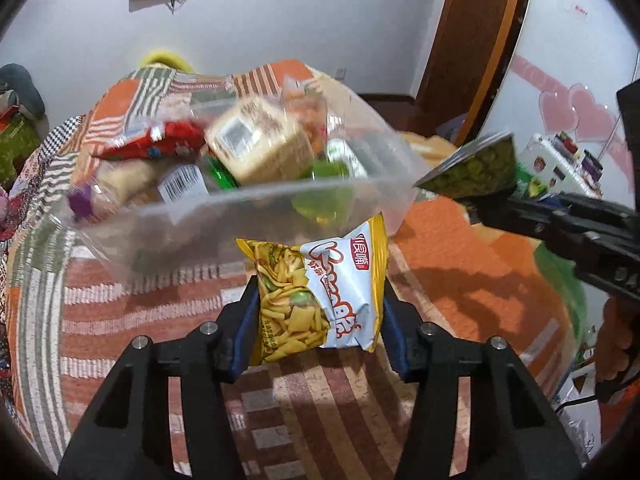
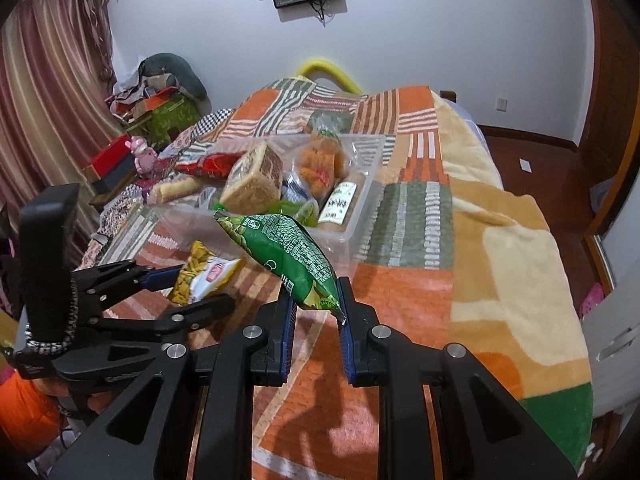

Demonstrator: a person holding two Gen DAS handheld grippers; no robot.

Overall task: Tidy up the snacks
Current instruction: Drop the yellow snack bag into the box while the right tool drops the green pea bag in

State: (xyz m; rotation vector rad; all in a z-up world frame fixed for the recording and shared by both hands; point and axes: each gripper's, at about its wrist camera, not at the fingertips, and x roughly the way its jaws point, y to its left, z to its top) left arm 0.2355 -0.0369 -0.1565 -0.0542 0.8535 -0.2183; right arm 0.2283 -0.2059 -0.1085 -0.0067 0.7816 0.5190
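My left gripper is shut on a yellow and white snack packet, held just in front of the near wall of a clear plastic bin that holds several snacks. My right gripper is shut on a green pea snack packet, held above the bed a little short of the bin. In the left wrist view the right gripper with the green packet is to the right of the bin. In the right wrist view the left gripper with the yellow packet is at the left.
The bin sits on a bed with an orange, green and striped patchwork blanket. A cluttered side table and curtains are at the left. A wooden door and wood floor are at the right.
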